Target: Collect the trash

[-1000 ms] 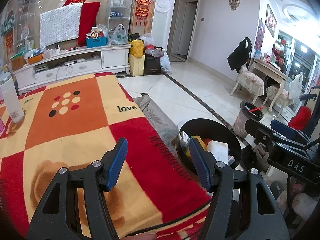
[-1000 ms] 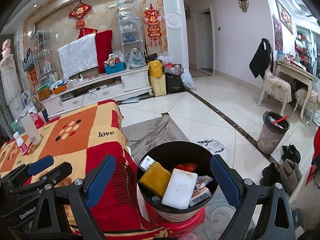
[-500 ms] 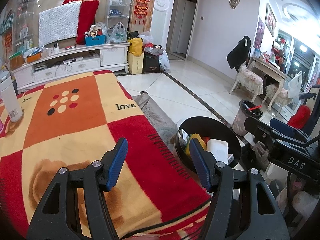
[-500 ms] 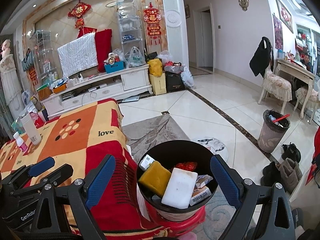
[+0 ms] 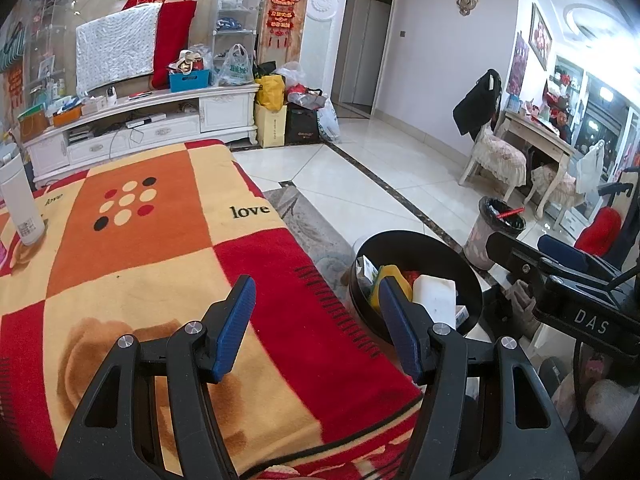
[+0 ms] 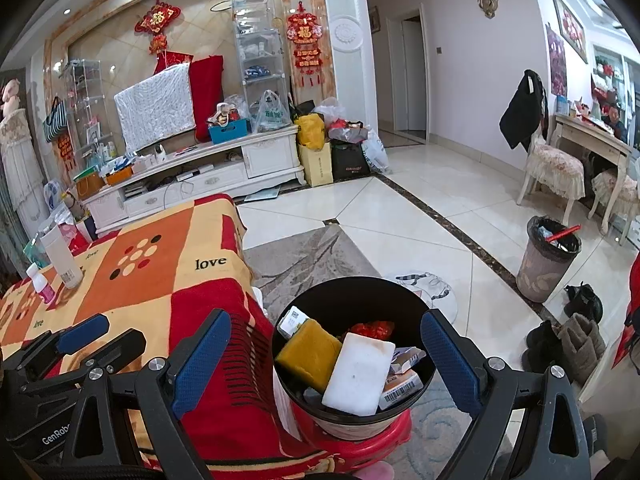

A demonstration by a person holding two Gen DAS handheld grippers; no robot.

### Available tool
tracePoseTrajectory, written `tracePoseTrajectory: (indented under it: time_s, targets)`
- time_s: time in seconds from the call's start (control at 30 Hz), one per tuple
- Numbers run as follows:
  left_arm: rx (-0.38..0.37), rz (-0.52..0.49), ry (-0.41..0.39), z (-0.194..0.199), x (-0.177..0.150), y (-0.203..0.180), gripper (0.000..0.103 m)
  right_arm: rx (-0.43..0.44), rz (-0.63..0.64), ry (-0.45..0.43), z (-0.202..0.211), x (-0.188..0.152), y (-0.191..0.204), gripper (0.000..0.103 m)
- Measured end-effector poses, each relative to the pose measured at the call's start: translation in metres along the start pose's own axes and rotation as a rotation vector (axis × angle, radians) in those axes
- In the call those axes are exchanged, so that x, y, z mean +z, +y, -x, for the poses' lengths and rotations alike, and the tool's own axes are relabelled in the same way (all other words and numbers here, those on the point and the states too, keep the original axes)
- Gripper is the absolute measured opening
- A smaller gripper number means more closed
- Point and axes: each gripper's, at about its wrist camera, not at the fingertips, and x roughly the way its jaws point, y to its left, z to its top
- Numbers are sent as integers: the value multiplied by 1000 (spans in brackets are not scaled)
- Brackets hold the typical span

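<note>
A black bin stands on a red stool beside the blanket-covered table. Inside lie a yellow sponge, a white foam block, small cartons and a red wrapper. In the left wrist view the same black bin sits to the right of the table edge. My right gripper hovers open above the bin with nothing between its fingers. Over the blanket near the table's right edge, my left gripper is open and holds nothing.
A white bottle stands at the table's far left, with a small pink bottle beside it. A second bin stands on the tiled floor at right, near shoes and chairs. A TV cabinet lies beyond.
</note>
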Motion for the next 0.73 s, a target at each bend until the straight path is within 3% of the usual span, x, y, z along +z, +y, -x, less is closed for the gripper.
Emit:
tracePoseTrajectory:
  time_s: [0.73]
  targets:
    - [-29, 2, 17, -4, -7, 4, 63, -1, 19, 26, -5, -6, 5, 95]
